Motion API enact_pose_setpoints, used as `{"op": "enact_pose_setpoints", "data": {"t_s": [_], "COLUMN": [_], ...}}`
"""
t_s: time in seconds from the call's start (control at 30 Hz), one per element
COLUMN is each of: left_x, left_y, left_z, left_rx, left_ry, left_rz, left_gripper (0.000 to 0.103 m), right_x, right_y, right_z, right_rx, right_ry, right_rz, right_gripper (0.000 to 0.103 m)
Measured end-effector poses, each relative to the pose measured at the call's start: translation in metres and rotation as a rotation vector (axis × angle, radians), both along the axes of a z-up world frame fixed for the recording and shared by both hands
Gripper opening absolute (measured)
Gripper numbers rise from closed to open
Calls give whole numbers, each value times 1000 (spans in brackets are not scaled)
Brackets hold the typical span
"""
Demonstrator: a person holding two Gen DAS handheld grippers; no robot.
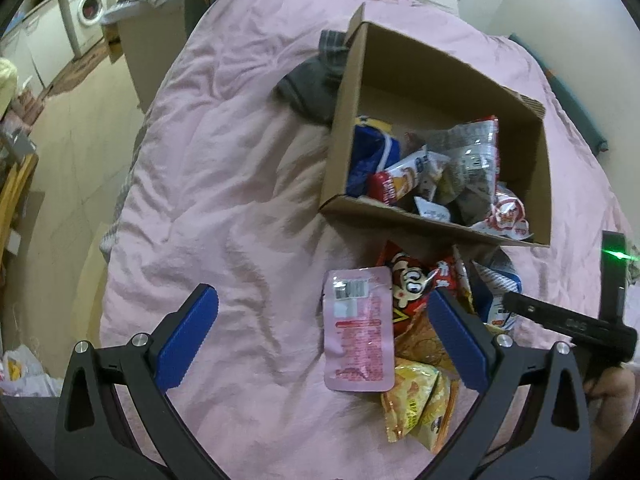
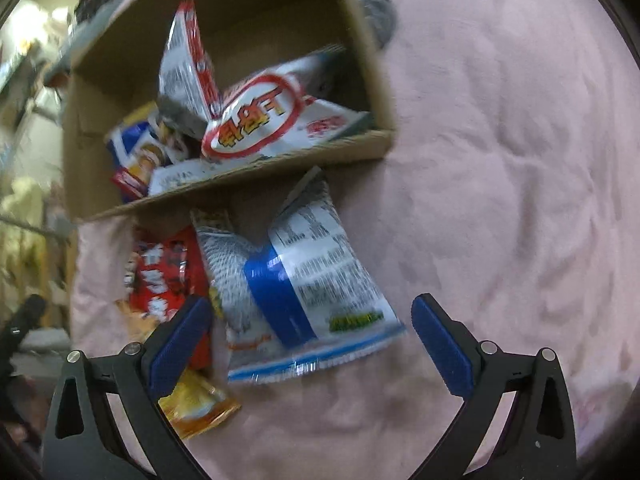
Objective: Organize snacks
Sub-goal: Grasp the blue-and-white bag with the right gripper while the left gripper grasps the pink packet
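A cardboard box sits on a pink bedspread and holds several snack packets. In front of it lie a pink pouch, a red cartoon packet, a yellow packet and a white and blue packet. My left gripper is open and empty above the pink pouch. My right gripper is open and empty, with the white and blue packet's near end between its fingers. The right gripper's body shows in the left wrist view.
A grey garment lies behind the box. To the left, off the bed, are a bare floor, a washing machine and stacked cartons. A white wall stands behind the bed.
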State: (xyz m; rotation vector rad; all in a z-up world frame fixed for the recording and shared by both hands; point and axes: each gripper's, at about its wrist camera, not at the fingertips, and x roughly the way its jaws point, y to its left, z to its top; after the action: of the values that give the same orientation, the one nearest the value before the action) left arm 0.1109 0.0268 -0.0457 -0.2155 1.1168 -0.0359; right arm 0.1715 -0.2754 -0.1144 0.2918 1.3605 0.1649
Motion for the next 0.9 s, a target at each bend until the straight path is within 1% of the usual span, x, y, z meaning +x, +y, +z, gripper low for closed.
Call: {"op": "enact_pose_setpoints", "data": {"t_s": [0.1,0.13,0.17,0.2,0.23,0.3,0.33,0.4,0.5,0.57,0.67,0.7,0.77,0.83,0.87,0.9], "left_x": [2,3,4,5,6,8,8,10,13,15,18,18,19,19,20,20], "left_y": [6,7,8,8,7,1,-3,-13,-23,-26,-34,-35,-36,-39,-39,-39], "left_z": [-10,-16,-21,-28,-36,-50,-55,-65,-77,-82,-88,-90,-94,-96,-96,-94], "left_rx": [-2,-14,-28,-45,-61,-93,-103,-97,-103,-128,-130,-136,-158,-176,-181,-179], "left_ry": [39,62,84,113,140,190,203,232,269,281,282,284,296,307,307,303], "left_rz": [6,8,9,6,-1,-19,-27,-56,-75,-74,-92,-93,-96,-98,-99,-99], "left_gripper": [102,99,96,90,85,82,82,82,81,81,81,81,73,56,54,54], "right_x": [10,12,12,12,10,6,4,-3,-17,-23,-32,-28,-31,-35,-36,-37], "right_y": [10,14,16,18,18,16,13,8,2,-5,-15,-21,-31,-45,-55,-57], "right_z": [-11,-12,-14,-15,-16,-13,-10,-5,6,15,25,27,30,31,34,35], "right_rx": [-5,-21,-40,-64,-78,-61,-64,-65,-29,-10,20,25,30,39,45,52], "right_ry": [21,24,23,24,33,26,17,0,-16,-35,-54,-57,-68,-71,-69,-69], "right_rz": [31,50,61,71,77,69,68,61,33,27,12,10,4,-8,-14,-19], "right_gripper": [102,99,93,76,72,67,66,66,66,66,66,66,66,66,66,66]}}
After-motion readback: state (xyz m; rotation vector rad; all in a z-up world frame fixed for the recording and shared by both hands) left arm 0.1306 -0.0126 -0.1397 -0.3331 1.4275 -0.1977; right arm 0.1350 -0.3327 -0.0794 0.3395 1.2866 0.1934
